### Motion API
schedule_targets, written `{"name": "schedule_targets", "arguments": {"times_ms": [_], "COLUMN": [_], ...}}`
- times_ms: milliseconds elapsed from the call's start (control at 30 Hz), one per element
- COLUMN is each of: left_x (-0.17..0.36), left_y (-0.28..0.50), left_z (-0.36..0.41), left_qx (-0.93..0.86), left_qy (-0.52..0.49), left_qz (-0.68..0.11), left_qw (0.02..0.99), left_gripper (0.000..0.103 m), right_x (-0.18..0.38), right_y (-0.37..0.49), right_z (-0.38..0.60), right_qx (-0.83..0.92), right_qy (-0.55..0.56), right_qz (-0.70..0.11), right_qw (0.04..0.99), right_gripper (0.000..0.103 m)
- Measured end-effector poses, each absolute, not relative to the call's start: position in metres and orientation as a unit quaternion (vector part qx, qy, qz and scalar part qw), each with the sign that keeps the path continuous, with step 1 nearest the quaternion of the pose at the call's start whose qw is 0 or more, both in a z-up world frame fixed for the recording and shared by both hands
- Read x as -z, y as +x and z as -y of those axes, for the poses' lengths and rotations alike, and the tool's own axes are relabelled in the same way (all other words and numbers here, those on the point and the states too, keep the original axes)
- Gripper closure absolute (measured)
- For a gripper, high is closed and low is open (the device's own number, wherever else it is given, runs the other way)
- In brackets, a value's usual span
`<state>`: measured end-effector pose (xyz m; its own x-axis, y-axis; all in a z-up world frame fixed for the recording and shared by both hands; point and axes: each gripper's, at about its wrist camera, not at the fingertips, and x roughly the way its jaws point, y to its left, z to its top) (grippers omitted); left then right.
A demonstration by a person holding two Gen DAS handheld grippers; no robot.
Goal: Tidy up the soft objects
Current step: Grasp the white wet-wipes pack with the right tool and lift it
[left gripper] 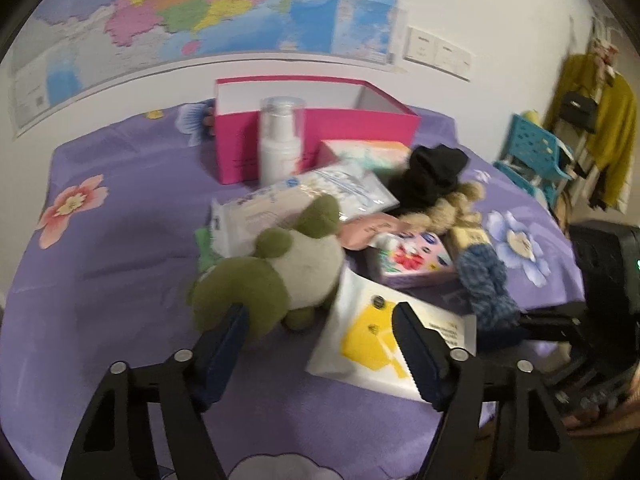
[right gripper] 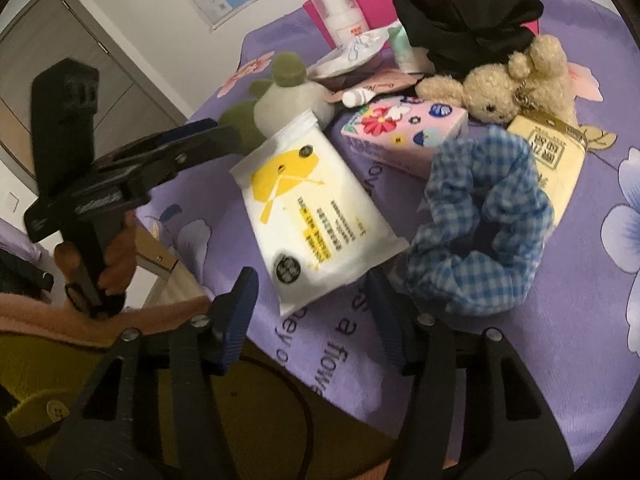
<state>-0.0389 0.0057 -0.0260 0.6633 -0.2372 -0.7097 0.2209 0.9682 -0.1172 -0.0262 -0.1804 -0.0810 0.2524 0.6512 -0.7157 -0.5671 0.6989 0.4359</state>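
A green and grey plush toy (left gripper: 272, 276) lies on the purple flowered cloth (left gripper: 120, 260). My left gripper (left gripper: 320, 320) is open just in front of it, its left finger at the toy's near edge. A white wipes pack with a yellow print (right gripper: 316, 216) lies beside the toy, and its near corner sits between the fingers of my open right gripper (right gripper: 312, 292) without being pressed. A blue checked scrunchie (right gripper: 480, 232) lies just right of that gripper. Behind it are a beige plush bunny (right gripper: 500, 88) and a bunched black cloth (right gripper: 468, 12). The left gripper (right gripper: 224, 136) shows side-on by the green toy.
An open pink box (left gripper: 320, 144) stands at the back by the wall, with a white pump bottle (left gripper: 280, 140) in front of it. A flowered tissue pack (right gripper: 404, 128), a second wipes pack (left gripper: 312, 196) and a small yellow packet (right gripper: 556, 160) crowd the pile. The table's edge runs near the grippers.
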Motion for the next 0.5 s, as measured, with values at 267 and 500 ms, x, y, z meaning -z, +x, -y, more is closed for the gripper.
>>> {"name": "schedule_targets", "arguments": {"times_ms": [267, 500], "left_x": [0.05, 0.057], "left_y": [-0.028, -0.024], "left_z": [0.01, 0.0], "left_qx": [0.18, 0.2], "left_qy": [-0.004, -0.058], "left_qz": [-0.445, -0.468], "left_qw": [0.877, 0.859], "left_gripper": [0.044, 0.048], "right_x": [0.081, 0.069], "right_y": [-0.016, -0.015], "right_z": [0.183, 0.18], "right_qx": [-0.373, -0.374], "right_qy": [0.055, 0.031], "right_qz": [-0.469, -0.443], "right_qw": [0.799, 0.814], "right_gripper": [0.07, 0.081]}}
